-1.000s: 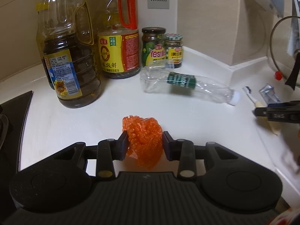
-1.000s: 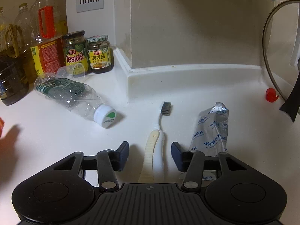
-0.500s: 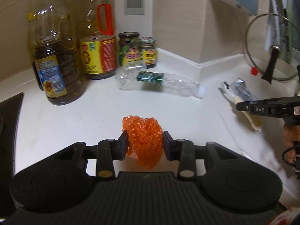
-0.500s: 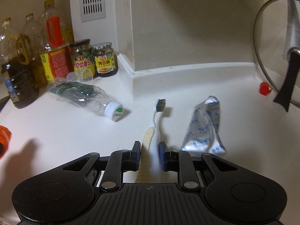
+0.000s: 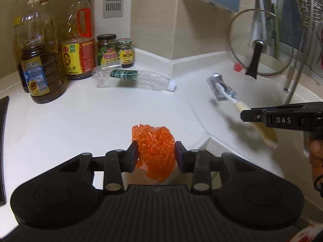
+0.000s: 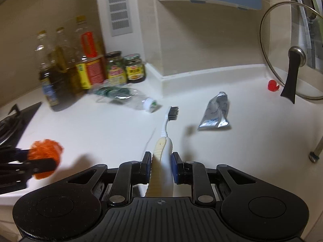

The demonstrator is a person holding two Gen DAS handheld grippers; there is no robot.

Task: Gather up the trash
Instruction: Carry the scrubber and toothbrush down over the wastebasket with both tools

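The right tool has just closed on the toothbrush at its thick handle — stiff, light, secure there — lifted off the table. The left tool pinches the soft, crumpled orange wad — weightless, easily crushed — above the table's front edge.

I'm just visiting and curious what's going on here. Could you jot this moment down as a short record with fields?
Setting: white kitchen counter
Left gripper: shut on orange mesh wad
Right gripper: shut on toothbrush, lifted off the counter
Still lying on counter: empty plastic bottle, crumpled foil tube, red cap
Standing at the back: oil bottles, two jars
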